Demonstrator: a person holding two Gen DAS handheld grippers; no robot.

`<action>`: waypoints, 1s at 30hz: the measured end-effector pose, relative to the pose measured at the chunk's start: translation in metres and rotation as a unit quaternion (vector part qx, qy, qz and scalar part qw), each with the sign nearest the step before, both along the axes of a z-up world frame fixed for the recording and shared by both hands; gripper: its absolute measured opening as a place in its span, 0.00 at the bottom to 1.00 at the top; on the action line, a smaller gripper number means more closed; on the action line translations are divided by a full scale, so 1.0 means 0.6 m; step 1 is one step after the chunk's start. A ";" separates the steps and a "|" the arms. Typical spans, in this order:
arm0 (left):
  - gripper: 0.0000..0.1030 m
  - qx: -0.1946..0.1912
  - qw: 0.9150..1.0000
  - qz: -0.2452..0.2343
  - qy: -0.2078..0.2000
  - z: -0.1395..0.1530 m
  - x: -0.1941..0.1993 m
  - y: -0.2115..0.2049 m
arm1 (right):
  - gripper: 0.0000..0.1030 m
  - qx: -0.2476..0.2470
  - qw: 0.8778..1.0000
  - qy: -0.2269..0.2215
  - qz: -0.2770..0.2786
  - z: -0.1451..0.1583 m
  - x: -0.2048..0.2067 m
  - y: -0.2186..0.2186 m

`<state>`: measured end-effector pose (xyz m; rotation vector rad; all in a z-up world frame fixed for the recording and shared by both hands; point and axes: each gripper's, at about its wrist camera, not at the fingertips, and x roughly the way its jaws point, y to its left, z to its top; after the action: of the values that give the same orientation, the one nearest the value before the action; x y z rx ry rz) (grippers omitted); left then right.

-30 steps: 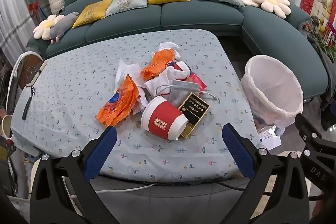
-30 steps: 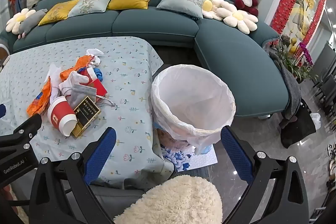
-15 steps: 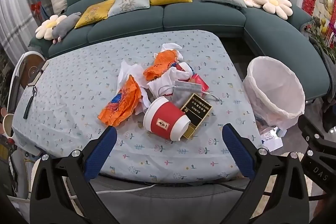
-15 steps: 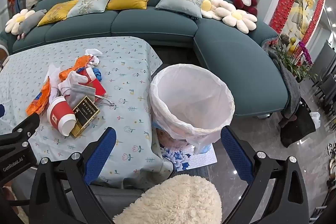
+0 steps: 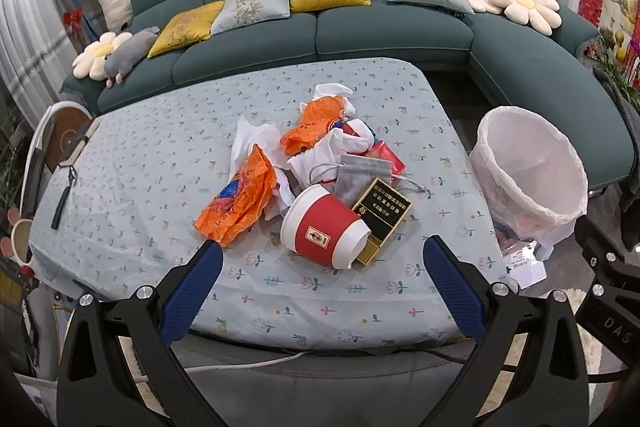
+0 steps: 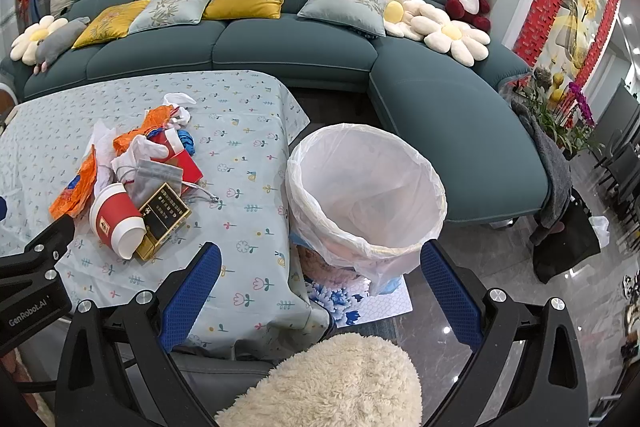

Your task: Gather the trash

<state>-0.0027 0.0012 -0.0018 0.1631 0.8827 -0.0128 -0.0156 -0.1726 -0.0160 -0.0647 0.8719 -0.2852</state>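
A pile of trash lies on the table: a red paper cup [image 5: 324, 227] on its side, a black-and-gold box [image 5: 382, 213], an orange plastic bag [image 5: 240, 199], a grey pouch [image 5: 360, 175], white tissues [image 5: 256, 139] and a red packet [image 5: 386, 157]. The cup [image 6: 116, 221] and the box [image 6: 164, 213] also show in the right wrist view. A white-lined trash bin [image 6: 366, 195] stands on the floor right of the table; it also shows in the left wrist view [image 5: 528, 171]. My left gripper [image 5: 318, 259] is open and empty, short of the cup. My right gripper [image 6: 320, 261] is open and empty in front of the bin.
The table [image 5: 140, 163] has a floral cloth; a dark tassel [image 5: 64, 199] lies at its left edge. A teal sofa [image 5: 320, 31] with cushions curves behind and to the right. A fluffy cream stool [image 6: 332, 383] is below my right gripper. A patterned mat [image 6: 360, 303] lies under the bin.
My left gripper has eased slightly up and forward toward the trash pile. My right gripper has barely moved. Both stay open and empty.
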 end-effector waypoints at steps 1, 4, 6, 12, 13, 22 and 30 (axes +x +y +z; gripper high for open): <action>0.93 0.000 1.000 0.000 -0.001 0.000 0.000 0.000 | 0.93 0.000 1.000 0.000 0.000 0.000 0.000 0.000; 0.93 -0.003 1.000 0.003 -0.001 0.001 0.000 0.003 | 0.93 -0.001 1.000 0.000 0.000 0.000 0.000 0.001; 0.93 -0.005 1.000 0.005 -0.003 0.001 0.001 0.005 | 0.93 -0.002 1.000 -0.001 0.000 0.000 0.000 0.001; 0.93 -0.006 1.000 0.000 0.005 0.002 -0.002 0.001 | 0.93 -0.002 1.000 -0.001 0.000 0.000 0.000 0.001; 0.93 -0.006 1.000 -0.001 0.004 0.002 -0.003 0.001 | 0.93 -0.002 1.000 -0.001 0.000 0.000 0.000 0.001; 0.93 -0.009 1.000 -0.003 -0.002 0.003 -0.002 -0.001 | 0.93 -0.004 1.000 -0.001 0.001 -0.001 0.002 0.000; 0.93 -0.021 1.000 -0.009 -0.013 0.007 -0.004 -0.004 | 0.93 -0.005 1.000 -0.002 0.001 0.000 0.001 -0.003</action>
<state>-0.0051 -0.0010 0.0027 0.1309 0.8537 -0.0456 -0.0151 -0.1742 -0.0159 -0.0736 0.8673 -0.2876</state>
